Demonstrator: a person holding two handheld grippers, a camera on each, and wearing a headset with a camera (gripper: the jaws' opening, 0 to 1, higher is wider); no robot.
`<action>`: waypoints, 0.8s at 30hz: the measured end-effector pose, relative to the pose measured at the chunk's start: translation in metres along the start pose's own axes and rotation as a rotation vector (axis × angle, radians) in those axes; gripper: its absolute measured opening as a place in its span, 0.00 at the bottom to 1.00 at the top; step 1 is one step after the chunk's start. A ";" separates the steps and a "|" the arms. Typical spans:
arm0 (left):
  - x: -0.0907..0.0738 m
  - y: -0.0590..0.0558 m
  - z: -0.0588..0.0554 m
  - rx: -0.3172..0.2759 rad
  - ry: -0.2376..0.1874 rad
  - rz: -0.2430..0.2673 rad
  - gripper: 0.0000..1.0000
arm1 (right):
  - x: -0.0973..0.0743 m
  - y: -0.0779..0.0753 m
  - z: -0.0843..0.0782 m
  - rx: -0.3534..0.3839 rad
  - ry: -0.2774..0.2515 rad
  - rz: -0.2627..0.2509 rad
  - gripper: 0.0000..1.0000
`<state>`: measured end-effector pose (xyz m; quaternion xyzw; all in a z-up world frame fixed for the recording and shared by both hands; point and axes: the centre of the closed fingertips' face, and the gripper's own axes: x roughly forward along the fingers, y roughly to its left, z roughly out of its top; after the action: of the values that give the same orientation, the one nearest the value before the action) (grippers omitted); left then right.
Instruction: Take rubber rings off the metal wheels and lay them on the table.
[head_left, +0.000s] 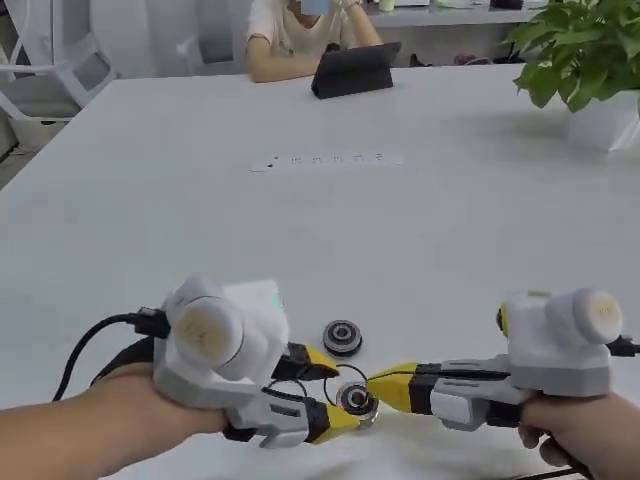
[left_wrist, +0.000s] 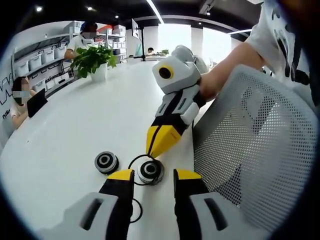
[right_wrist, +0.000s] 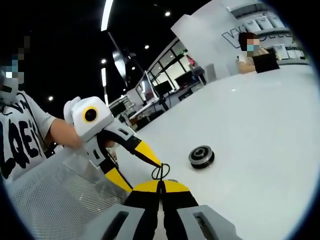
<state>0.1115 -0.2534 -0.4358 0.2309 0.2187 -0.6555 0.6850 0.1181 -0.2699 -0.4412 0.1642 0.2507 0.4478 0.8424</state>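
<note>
The right tool (right_wrist: 160, 189) is pinching the rubber ring (right_wrist: 160, 171) with its jaws together, and the main risk is sitting right there. The bite is taking only a thin strand of the loop at the very tips. If the pull is going sideways rather than up and over the rim, the ring is likely to be slipping free and snapping back onto the near metal wheel (left_wrist: 151, 171). The left tool (head_left: 332, 392) is standing with its jaws apart, bracketing that wheel from the left without clearly clamping it; I cannot tell whether either tip is touching it. With nothing pinning it, the wheel is liable to be dragging or tipping along with the ring, perhaps skidding toward the near edge of the desk (head_left: 300, 230), which is lying close by. The yellow tips of the two tools are also crowding each other, so a hasty tug is risking a knock. The ring is sitting at the near middle of the desk, seemingly part hooked on the near wheel and part drawn out into a narrow loop. Its long axis is running roughly left to right, pointing at the right tool's tips. The near wheel and the far metal wheel (head_left: 342, 337) just beyond it are lying flat, axles pointing up.
</note>
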 end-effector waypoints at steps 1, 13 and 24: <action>-0.004 0.000 0.002 -0.002 -0.007 0.001 0.29 | 0.000 0.001 0.001 -0.001 0.000 0.002 0.00; -0.035 0.002 0.011 -0.032 -0.052 0.026 0.41 | 0.000 0.007 0.010 -0.019 0.005 0.026 0.00; -0.062 0.002 0.012 -0.067 -0.081 0.060 0.54 | 0.008 0.014 0.020 -0.043 0.015 0.053 0.00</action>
<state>0.1103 -0.2108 -0.3890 0.1875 0.2054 -0.6359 0.7200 0.1239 -0.2564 -0.4201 0.1494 0.2431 0.4765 0.8316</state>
